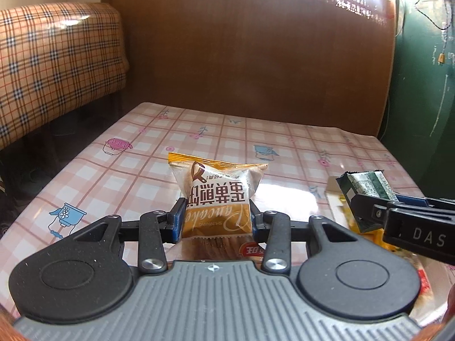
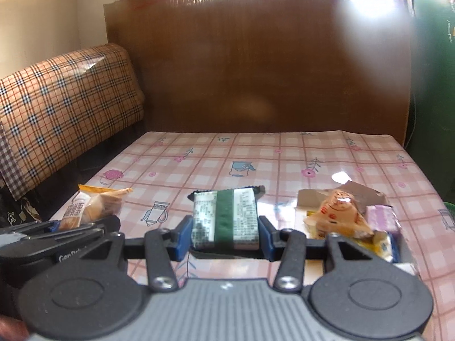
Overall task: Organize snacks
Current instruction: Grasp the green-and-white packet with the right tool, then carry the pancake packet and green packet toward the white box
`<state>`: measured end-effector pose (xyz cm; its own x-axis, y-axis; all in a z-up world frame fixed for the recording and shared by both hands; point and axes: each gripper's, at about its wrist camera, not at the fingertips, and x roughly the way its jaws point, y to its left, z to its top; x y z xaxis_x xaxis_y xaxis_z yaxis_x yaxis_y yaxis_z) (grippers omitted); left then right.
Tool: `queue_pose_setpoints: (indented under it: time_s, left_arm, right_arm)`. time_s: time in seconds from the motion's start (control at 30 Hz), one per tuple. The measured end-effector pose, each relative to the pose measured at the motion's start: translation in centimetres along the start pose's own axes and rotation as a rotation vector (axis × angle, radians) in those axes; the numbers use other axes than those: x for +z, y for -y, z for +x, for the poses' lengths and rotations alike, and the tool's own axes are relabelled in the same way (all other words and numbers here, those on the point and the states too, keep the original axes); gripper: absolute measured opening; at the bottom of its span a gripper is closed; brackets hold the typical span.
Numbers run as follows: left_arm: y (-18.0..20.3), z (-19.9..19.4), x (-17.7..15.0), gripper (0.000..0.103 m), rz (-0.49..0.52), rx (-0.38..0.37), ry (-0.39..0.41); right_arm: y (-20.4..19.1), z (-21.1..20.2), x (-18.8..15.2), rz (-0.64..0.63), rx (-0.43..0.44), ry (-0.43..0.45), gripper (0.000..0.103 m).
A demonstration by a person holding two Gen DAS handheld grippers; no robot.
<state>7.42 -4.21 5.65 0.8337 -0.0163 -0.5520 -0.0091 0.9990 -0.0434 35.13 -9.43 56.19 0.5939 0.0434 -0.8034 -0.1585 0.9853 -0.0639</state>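
We are looking at our left gripper from its own camera: two matte black fingers are ending in blue pads, and flat black link arms are pivoting on silver round-headed screws. Behind them a grey ribbed housing is sitting between two broad black discs, each showing a raised circle, with a small white mark at the housing's front edge. Our right gripper is showing the same build in its own view. Seen from the left camera, its side is carrying white letters reading "DAS"; the left one's side, seen from the right camera, is showing partly hidden white lettering beginning "Gen".
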Motion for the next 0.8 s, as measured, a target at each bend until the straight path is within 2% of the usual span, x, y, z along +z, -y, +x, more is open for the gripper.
queue_pose_setpoints:
  time_s: [0.37,0.8]
  left_arm:
    - [3.3,-5.5,-1.7,0.049,0.038,-0.045,0.015]
    - [7.2,-7.3,-2.3,0.049,0.070,-0.134,0.002]
  right_arm:
    - [2.3,-4.8,-1.7,0.028,-0.032,0.035,0.047]
    - [5.0,-8.1,-2.9,0.056,-0.095,0.068,0.047]
